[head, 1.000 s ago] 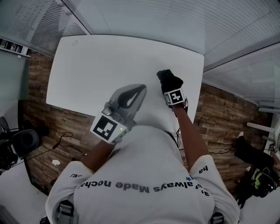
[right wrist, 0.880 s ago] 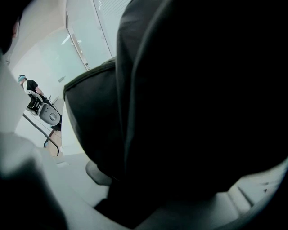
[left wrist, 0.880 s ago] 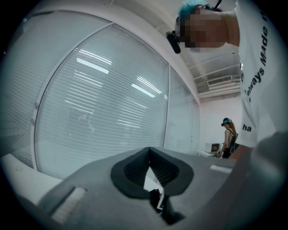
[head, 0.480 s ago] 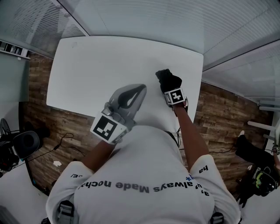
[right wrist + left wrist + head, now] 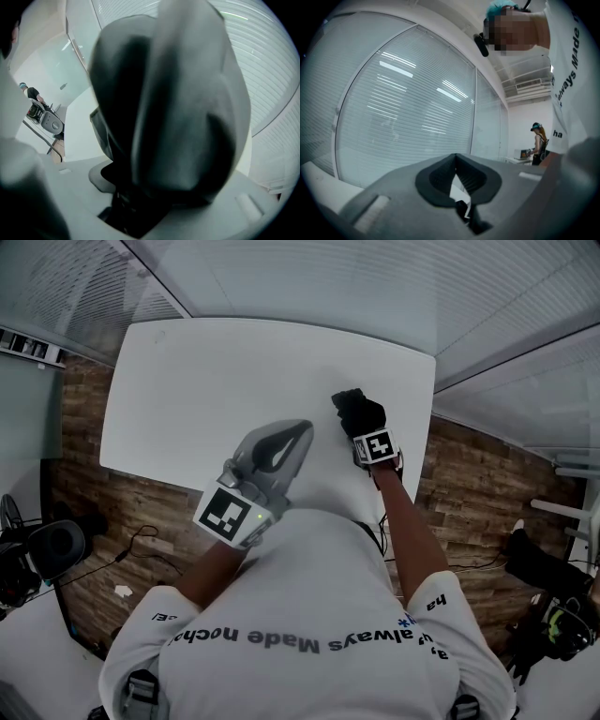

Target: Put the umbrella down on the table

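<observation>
Idling level over the table's near edge, the left gripper (image 5: 272,451) is clenched on nothing, out of the way. Right gripper (image 5: 366,427) tilts down near the right edge. Its jaws have just been opening and stand slack around the dark folded umbrella (image 5: 178,103), likely releasing it onto the white table (image 5: 206,371). No containers.

The white counter (image 5: 206,381) lies bare across its far and left parts, open for passage. Near its front edge the left claw (image 5: 302,430) and the black umbrella (image 5: 358,412) stand close together with a narrow gap between. Blind-covered glass walls (image 5: 309,277) bound the far and right sides.
</observation>
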